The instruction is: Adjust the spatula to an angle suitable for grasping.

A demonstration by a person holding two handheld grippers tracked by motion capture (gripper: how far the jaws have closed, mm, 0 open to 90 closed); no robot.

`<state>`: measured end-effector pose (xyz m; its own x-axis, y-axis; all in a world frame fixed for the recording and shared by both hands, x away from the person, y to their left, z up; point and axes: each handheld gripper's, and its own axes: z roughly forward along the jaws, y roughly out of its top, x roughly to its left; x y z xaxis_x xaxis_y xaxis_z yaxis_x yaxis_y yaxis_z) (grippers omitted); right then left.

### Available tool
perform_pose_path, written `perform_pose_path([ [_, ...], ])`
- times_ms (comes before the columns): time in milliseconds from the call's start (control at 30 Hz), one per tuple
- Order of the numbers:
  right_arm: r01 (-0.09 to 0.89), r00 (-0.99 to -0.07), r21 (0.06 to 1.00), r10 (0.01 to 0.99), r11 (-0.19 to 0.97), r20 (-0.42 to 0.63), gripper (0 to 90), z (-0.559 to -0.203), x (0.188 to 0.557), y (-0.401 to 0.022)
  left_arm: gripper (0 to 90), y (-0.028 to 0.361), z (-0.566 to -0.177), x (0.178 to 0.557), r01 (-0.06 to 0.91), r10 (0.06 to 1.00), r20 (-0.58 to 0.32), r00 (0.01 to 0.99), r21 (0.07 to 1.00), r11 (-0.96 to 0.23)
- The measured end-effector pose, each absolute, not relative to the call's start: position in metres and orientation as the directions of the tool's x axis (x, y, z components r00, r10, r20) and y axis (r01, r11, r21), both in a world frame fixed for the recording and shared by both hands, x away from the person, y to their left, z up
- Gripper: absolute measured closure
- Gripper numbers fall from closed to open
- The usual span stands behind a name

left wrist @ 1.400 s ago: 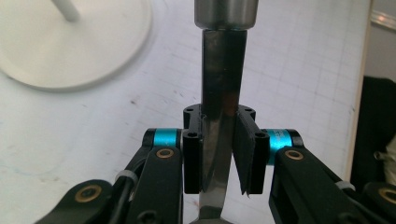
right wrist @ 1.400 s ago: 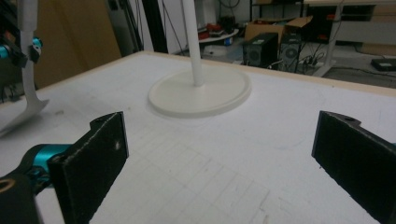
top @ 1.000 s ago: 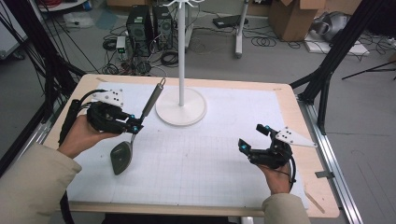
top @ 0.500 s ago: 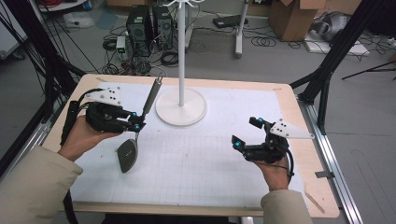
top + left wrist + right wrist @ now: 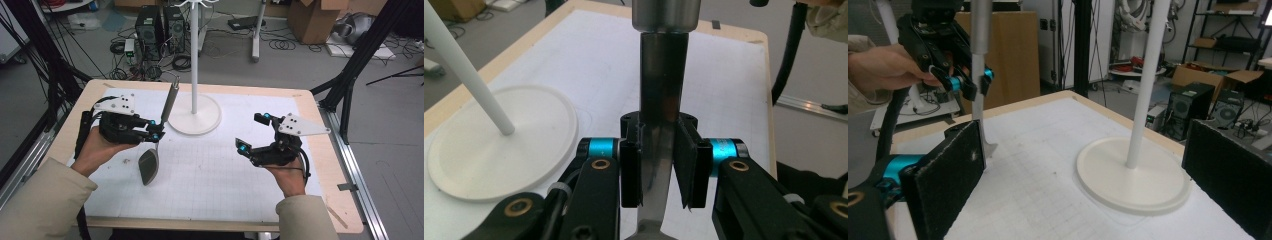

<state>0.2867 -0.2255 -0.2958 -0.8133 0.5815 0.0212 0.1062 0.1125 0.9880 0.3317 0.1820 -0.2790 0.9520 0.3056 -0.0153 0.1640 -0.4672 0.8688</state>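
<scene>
Your left gripper (image 5: 156,135) is clamped on the flat steel handle of a long metal spatula (image 5: 159,131), pads pressing both sides of the handle. The spatula stands nearly upright and tilted, blade down above the white gridded mat (image 5: 210,170), just left of the white round-based stand (image 5: 195,114). Your right gripper (image 5: 250,136) hangs above the mat's right side, jaws spread wide and empty, facing the stand.

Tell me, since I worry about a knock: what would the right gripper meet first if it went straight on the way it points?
Probably the white stand's round base, dead ahead between the open right gripper's jaws; depth is uncertain.
</scene>
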Motion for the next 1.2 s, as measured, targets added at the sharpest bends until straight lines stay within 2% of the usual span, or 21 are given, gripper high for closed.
perform_pose_path([
  [400,0.074,-0.819,0.992,0.573,0.099,0.004,2.9,-0.27,0.287,-0.206,74.5,0.152,-0.285,0.324,0.158,0.359,-0.005,0.933,0.903,-0.4],
  [633,0.073,-0.817,0.993,0.577,0.089,0.009,2.9,-0.258,0.29,-0.193,74.5,0.141,-0.288,0.323,0.178,0.4,-0.028,0.916,0.922,-0.344],
  [967,0.076,-0.804,0.996,0.593,0.052,0.03,3.1,-0.24,0.296,-0.165,74.4,0.132,-0.287,0.314,0.205,0.501,-0.048,0.864,0.943,-0.263],
  [1200,0.081,-0.793,0.996,0.608,0.039,0.041,3.1,-0.234,0.3,-0.148,74.4,0.121,-0.286,0.307,0.184,0.565,-0.01,0.825,0.95,-0.251],
])
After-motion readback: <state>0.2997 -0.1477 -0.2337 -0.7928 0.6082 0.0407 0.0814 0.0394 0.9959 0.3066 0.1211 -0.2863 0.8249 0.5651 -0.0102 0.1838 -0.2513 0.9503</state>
